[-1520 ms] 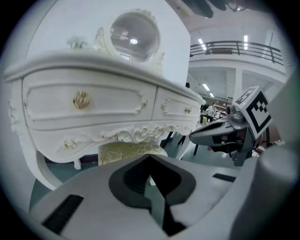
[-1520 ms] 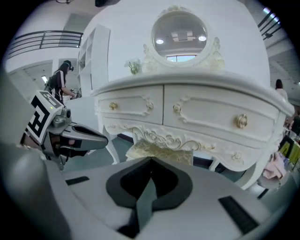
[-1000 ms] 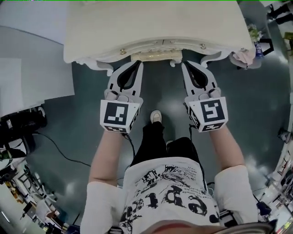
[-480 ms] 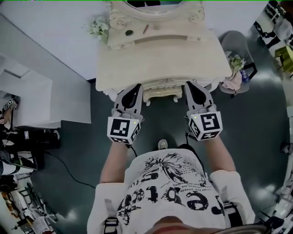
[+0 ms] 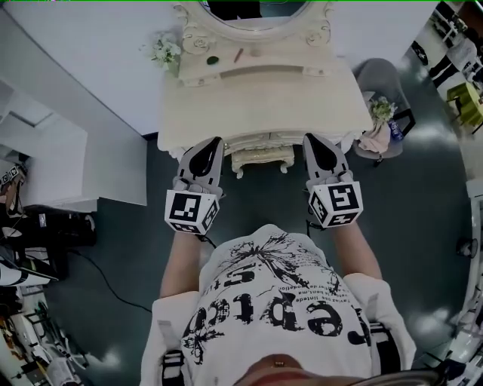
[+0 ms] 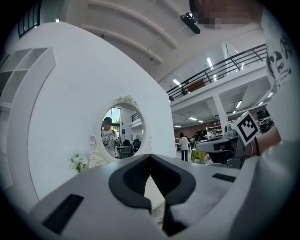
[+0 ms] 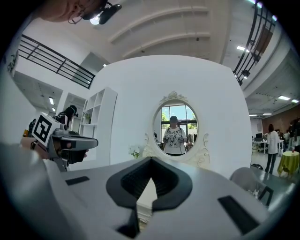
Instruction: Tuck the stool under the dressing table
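Observation:
The cream dressing table (image 5: 264,102) with an oval mirror (image 5: 256,9) stands against the white wall. Only the front edge and carved legs of the cream stool (image 5: 261,157) show below the table's front rim; the rest is hidden under it. My left gripper (image 5: 214,141) and right gripper (image 5: 310,139) hang side by side just before the table's front, one at each side of the stool, both shut and holding nothing. In the left gripper view the left gripper (image 6: 150,156) points at the mirror (image 6: 123,127). The right gripper (image 7: 151,159) faces the mirror (image 7: 176,126) too.
White flowers (image 5: 163,50) sit on the table's left corner. A grey round chair (image 5: 381,75) with a pink cloth (image 5: 374,138) stands at the right. A white cabinet (image 5: 45,162) is at the left, and a black cable (image 5: 106,273) lies on the dark floor.
The view has pulled back from the table and the mirror has come into sight. Both grippers have drawn back a little from the table's front; they stay shut.

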{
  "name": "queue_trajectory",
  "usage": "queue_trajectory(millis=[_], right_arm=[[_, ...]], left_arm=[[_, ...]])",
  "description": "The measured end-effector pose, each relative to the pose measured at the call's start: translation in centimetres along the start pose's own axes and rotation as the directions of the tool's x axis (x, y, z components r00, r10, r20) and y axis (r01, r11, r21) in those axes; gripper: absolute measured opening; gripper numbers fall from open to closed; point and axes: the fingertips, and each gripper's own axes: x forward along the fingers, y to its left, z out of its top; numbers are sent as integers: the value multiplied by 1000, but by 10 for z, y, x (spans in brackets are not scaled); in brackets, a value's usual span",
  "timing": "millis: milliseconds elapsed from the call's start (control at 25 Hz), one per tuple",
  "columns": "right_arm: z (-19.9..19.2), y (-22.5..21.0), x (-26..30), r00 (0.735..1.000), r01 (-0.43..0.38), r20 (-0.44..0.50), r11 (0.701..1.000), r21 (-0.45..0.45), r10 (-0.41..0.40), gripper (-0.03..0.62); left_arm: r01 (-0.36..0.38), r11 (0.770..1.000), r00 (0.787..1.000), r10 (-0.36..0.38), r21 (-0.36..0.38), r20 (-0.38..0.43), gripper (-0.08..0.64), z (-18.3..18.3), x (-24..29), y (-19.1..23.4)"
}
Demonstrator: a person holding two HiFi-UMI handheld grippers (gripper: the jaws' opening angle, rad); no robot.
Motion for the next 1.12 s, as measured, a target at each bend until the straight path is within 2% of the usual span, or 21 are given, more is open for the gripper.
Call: queue_trajectory(millis=[160, 360, 680, 1120], right_arm=[[0, 1, 5, 1000, -21, -5, 1000, 7, 21, 17], [-4, 5, 7, 999, -42, -16, 999, -5, 42, 17], [-5, 6, 5, 1000, -27, 5, 999, -22, 27, 17], [-8, 15, -1, 998, -55, 4, 998, -16, 55, 17]], left_arm=[[17, 1000, 1000, -17, 18, -3, 20, 6, 5, -5], [0, 1000, 1000, 0, -3, -6, 20, 3, 4, -4], [1, 1000, 1000, -1, -29, -18, 20, -4, 3, -7], [12, 999, 1000, -11, -47, 8, 20, 1, 2, -14]])
